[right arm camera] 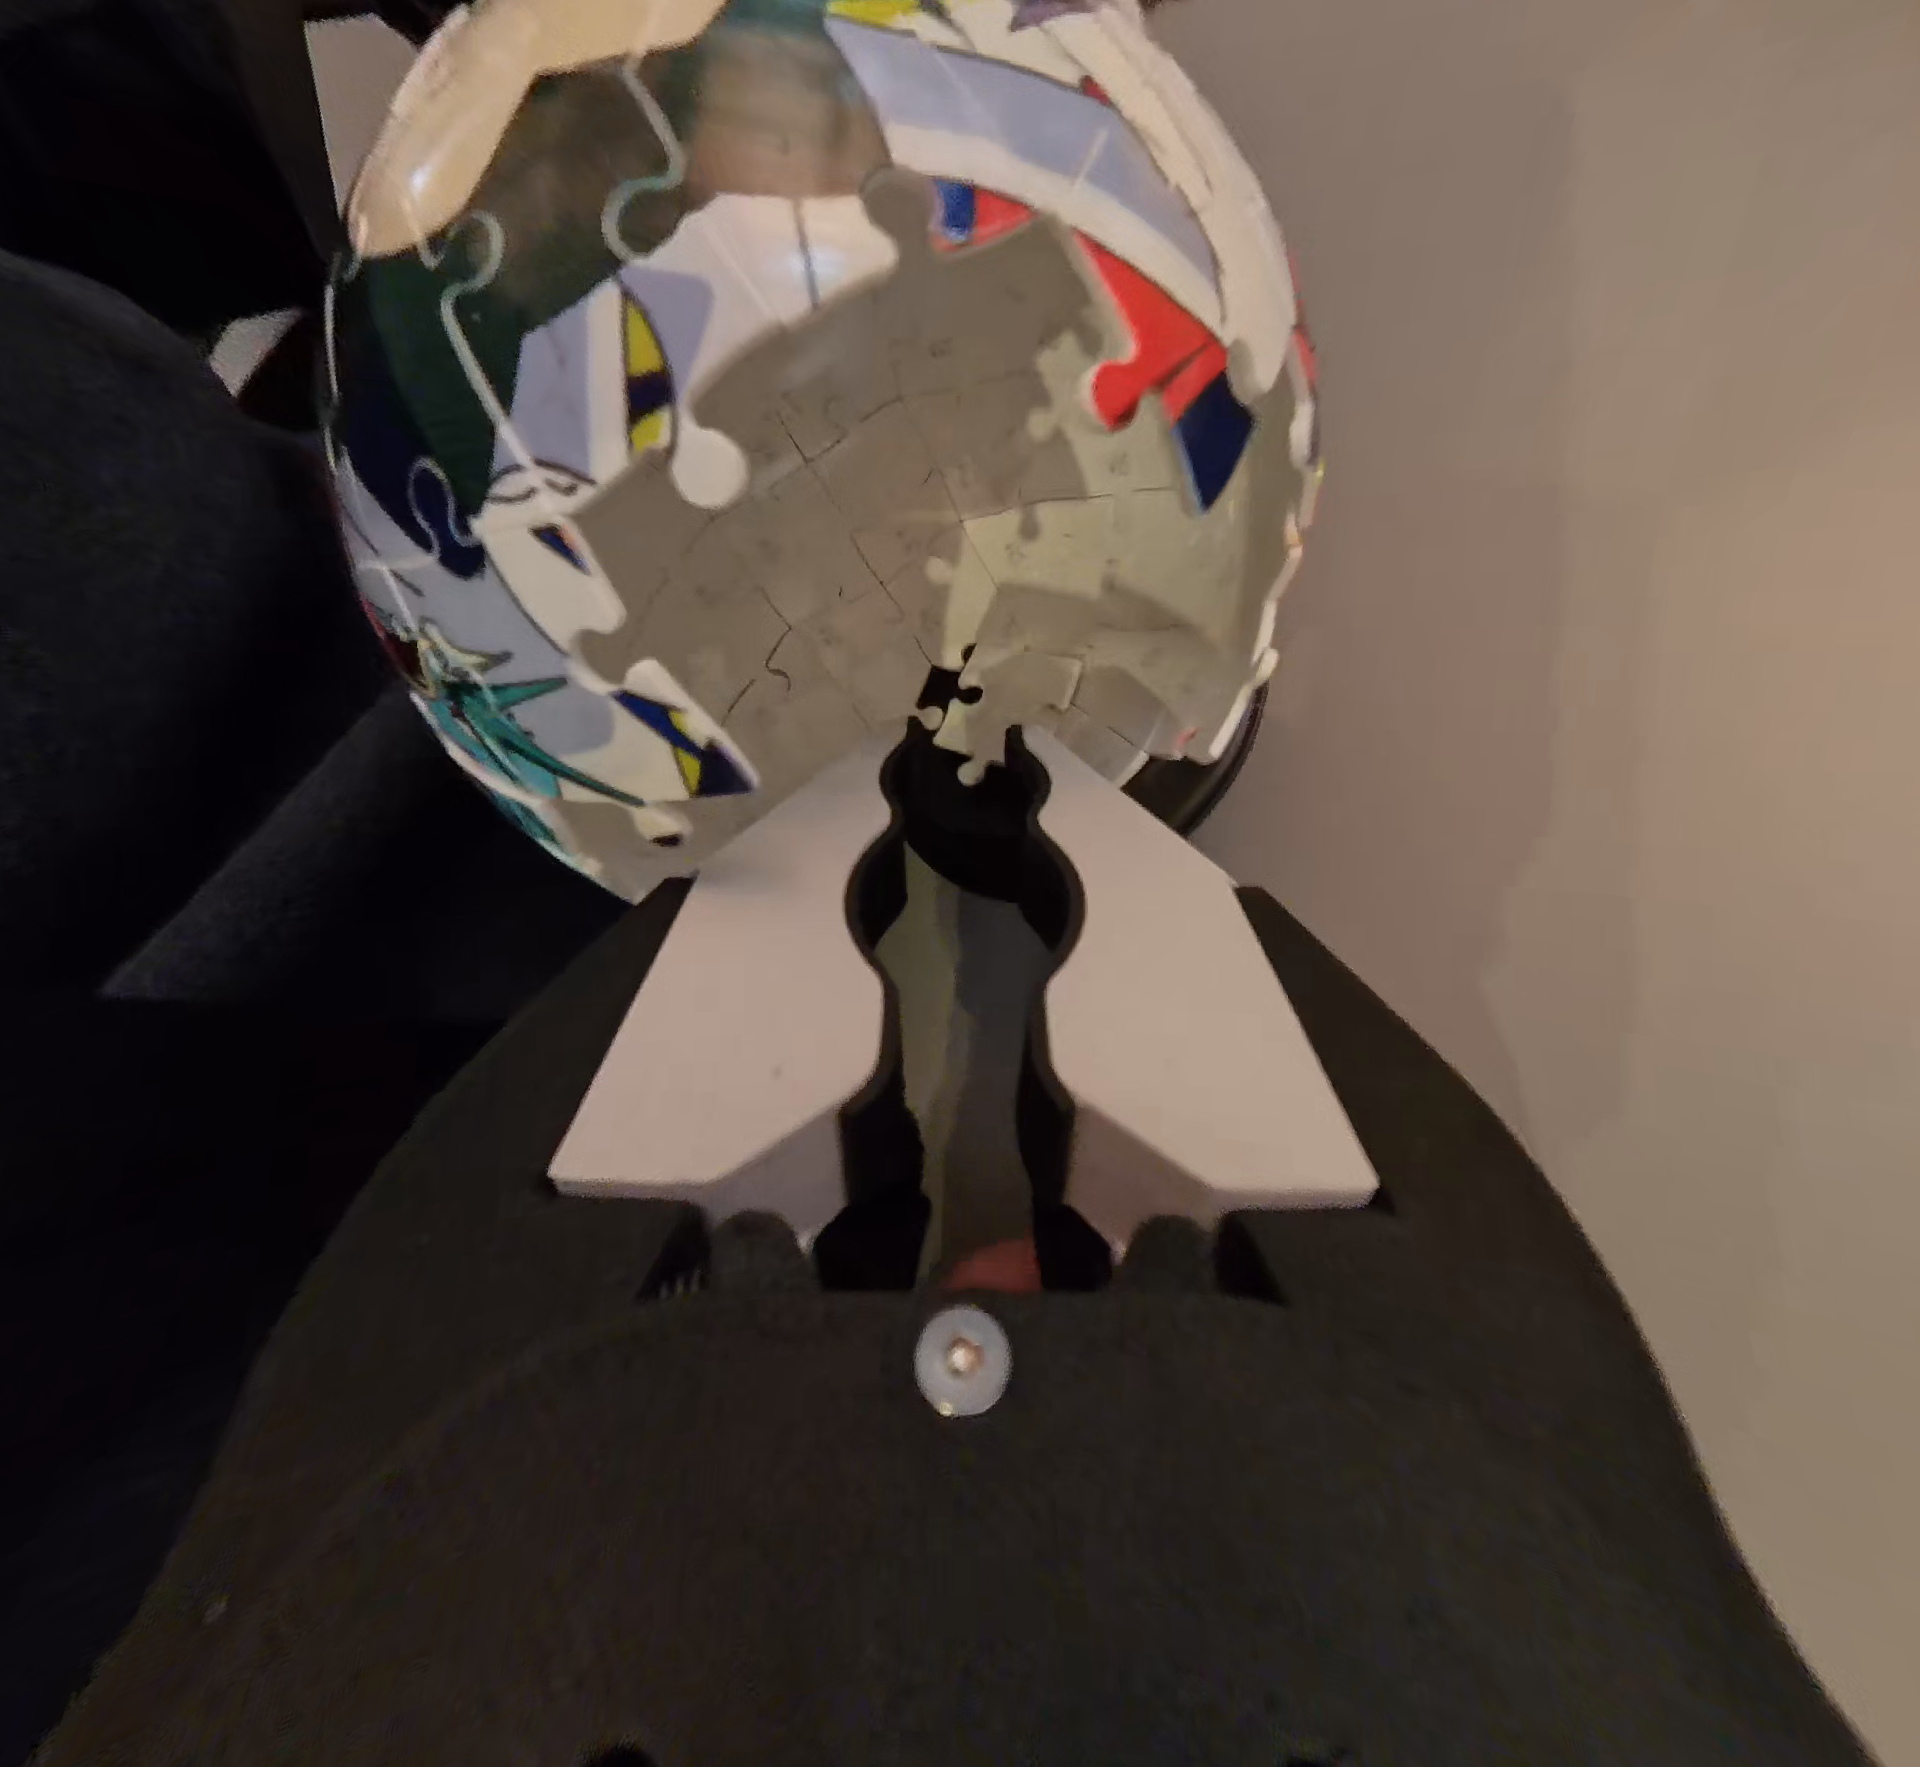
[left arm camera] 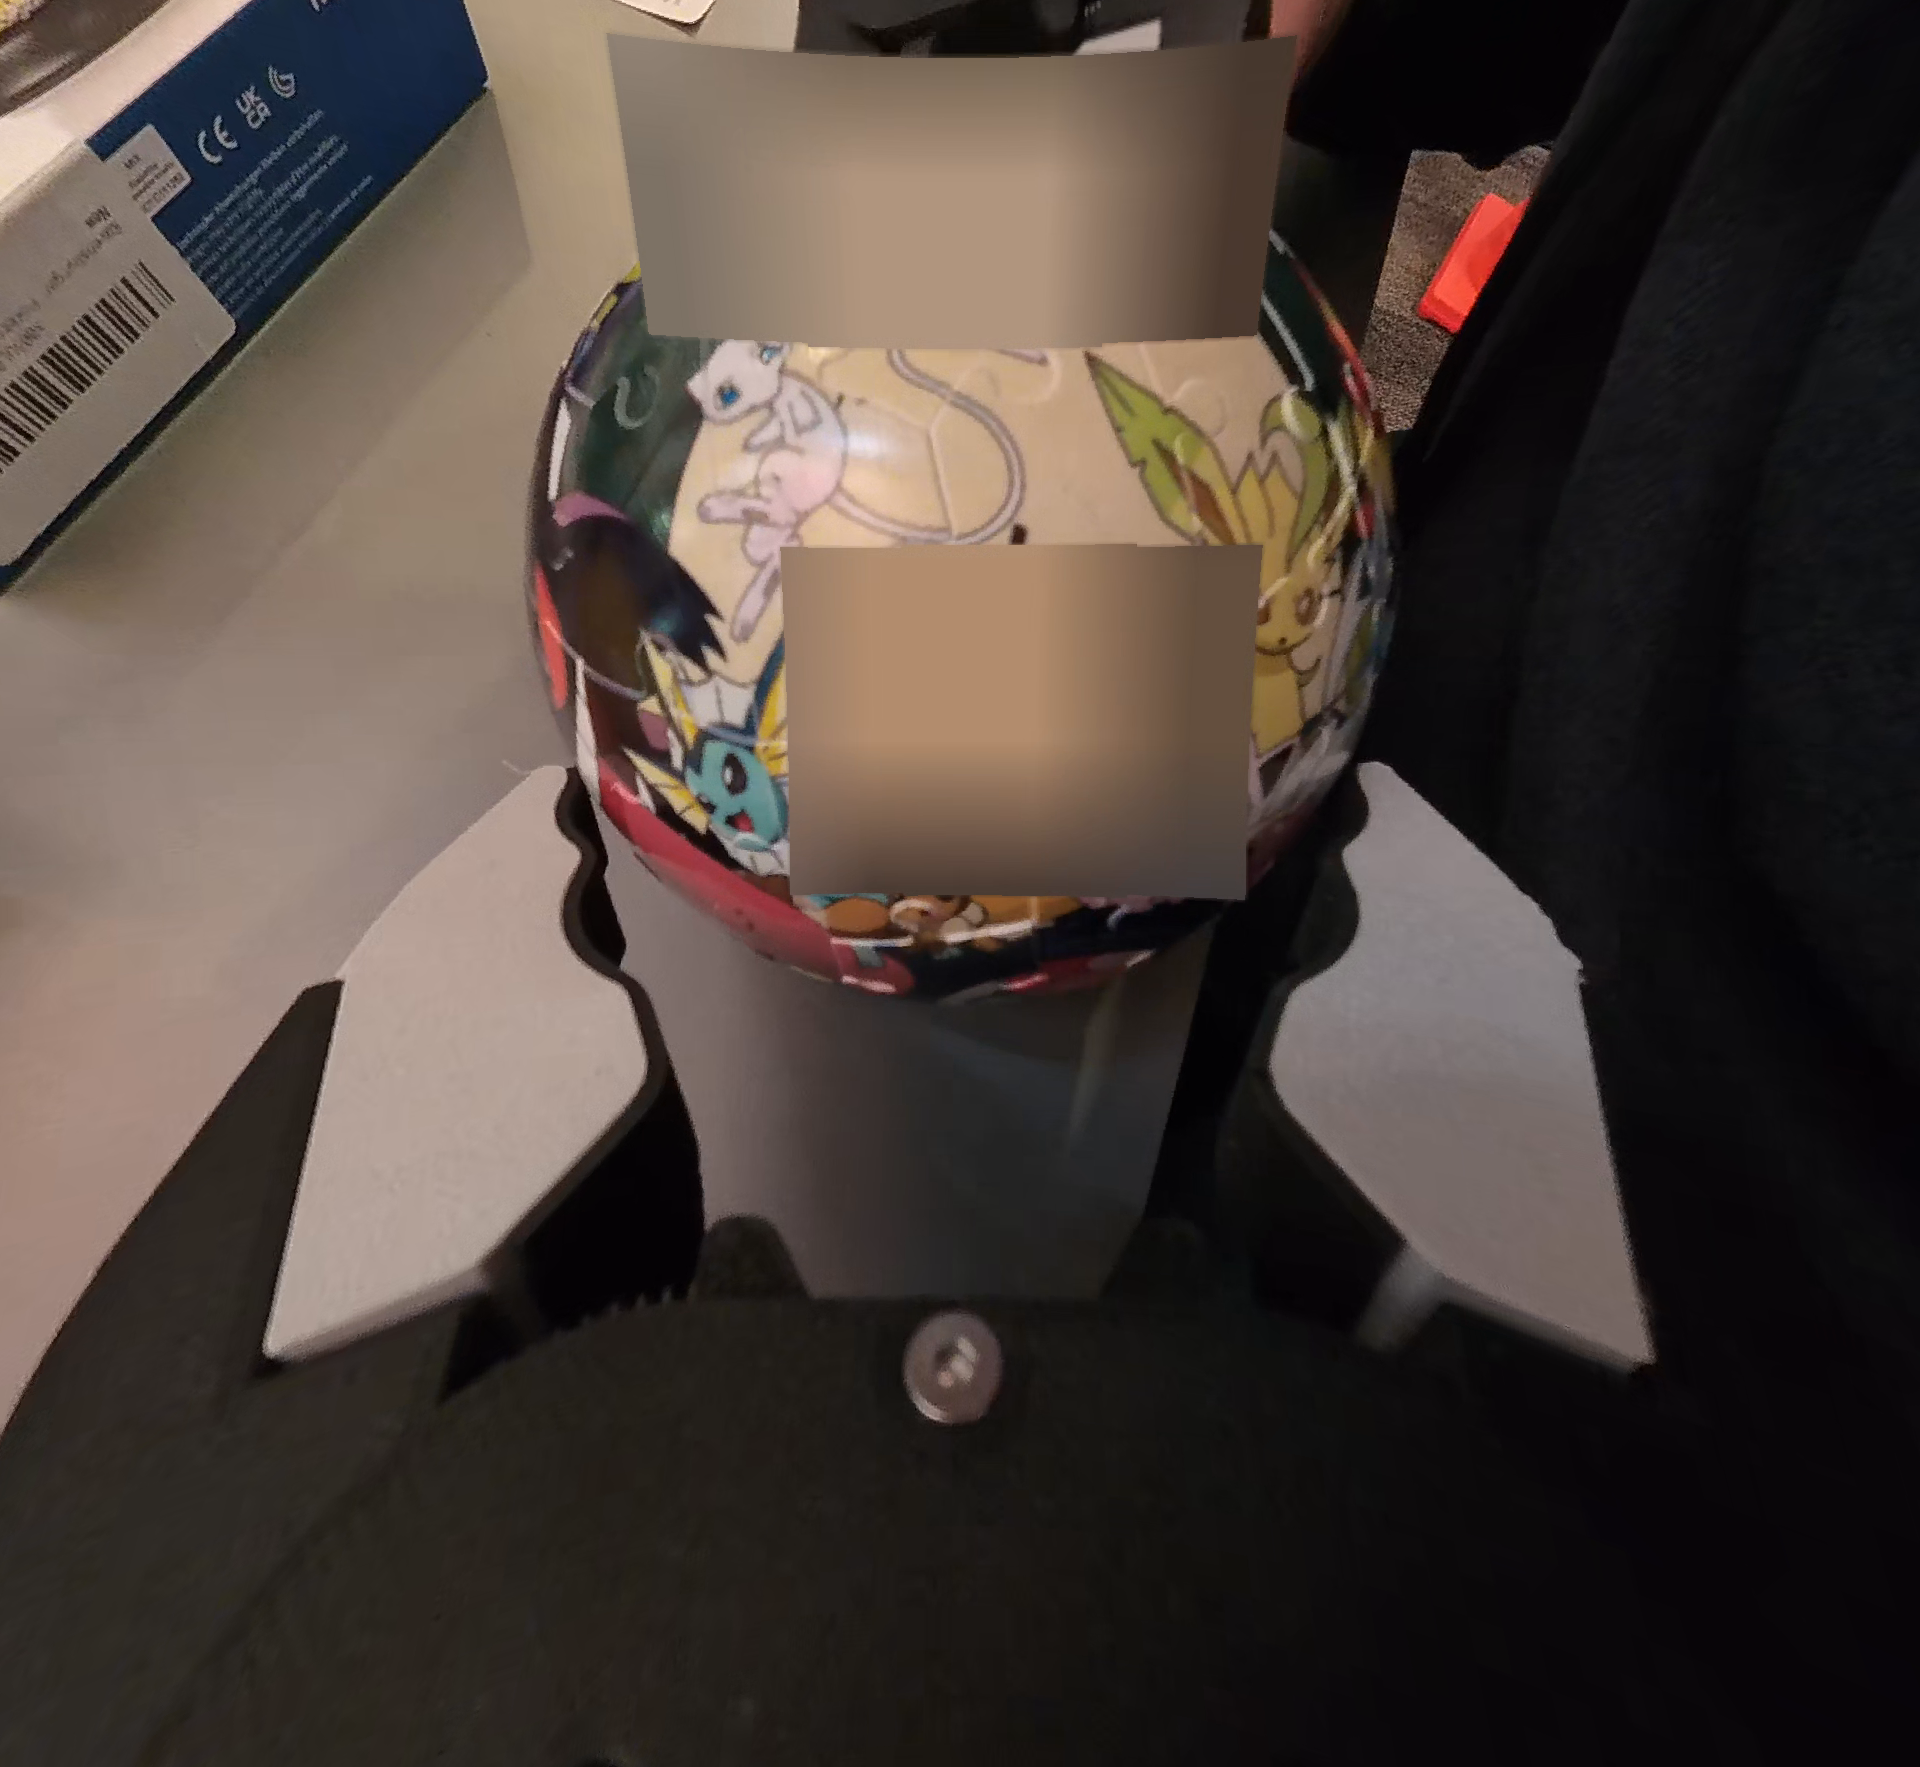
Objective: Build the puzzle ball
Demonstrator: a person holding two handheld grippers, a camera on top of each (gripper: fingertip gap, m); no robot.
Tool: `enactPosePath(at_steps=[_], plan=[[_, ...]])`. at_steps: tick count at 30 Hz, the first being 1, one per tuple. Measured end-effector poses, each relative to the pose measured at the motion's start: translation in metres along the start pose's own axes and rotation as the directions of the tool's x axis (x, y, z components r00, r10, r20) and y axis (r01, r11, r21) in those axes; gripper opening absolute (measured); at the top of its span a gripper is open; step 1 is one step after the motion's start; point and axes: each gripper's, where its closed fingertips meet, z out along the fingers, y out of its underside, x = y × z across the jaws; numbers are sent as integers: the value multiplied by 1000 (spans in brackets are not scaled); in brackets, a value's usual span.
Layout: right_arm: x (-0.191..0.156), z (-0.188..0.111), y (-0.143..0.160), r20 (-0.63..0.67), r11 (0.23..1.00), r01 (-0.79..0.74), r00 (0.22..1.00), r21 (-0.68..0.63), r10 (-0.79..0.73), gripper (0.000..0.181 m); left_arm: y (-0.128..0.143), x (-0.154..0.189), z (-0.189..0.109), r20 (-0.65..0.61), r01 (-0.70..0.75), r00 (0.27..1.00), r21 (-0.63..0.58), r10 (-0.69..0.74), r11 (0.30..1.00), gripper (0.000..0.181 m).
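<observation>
light: dim, warm | glare: sheen on puzzle ball (left arm camera: 935,460) | blur: right view soft (wide-angle bending at edges)

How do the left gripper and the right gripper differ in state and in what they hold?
The left gripper is spread wide, its fingers on either side of the puzzle ball; the right gripper is nearly closed. The left clasps the whole ball, while the right pinches a puzzle piece at the ball's open gap. Both have white fingers.
</observation>
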Motion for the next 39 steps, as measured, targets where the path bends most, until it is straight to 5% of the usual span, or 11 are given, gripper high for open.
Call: enactPosePath(at_steps=[10, 16, 23, 29, 39], plan=[[0, 6, -4, -3, 993, 120, 993, -14, -120, 26, -1, -1, 1, 9, -5, 1000, 1, 5, 1000, 127], [-2, -18, -6, 86, 970, 242, 967, 10, -242, 47, -2, -1, 1, 9, -8, 1000, 8, 8, 1000, 127], [-12, -40, -2, 155, 876, 478, 863, 62, -481, 60, -3, 2, 2, -15, -20, 1000, 3, 20, 1000, 120], [-14, -44, -9, 183, 898, 431, 879, 91, -440, 59, -6, 2, 6, -23, -13, 1000, 9, 14, 1000, 116], [-9, -56, -10, 160, 892, 434, 878, 125, -450, 65, -8, 4, 12, 35, 39, 999, 41, -41, 998, 136]])
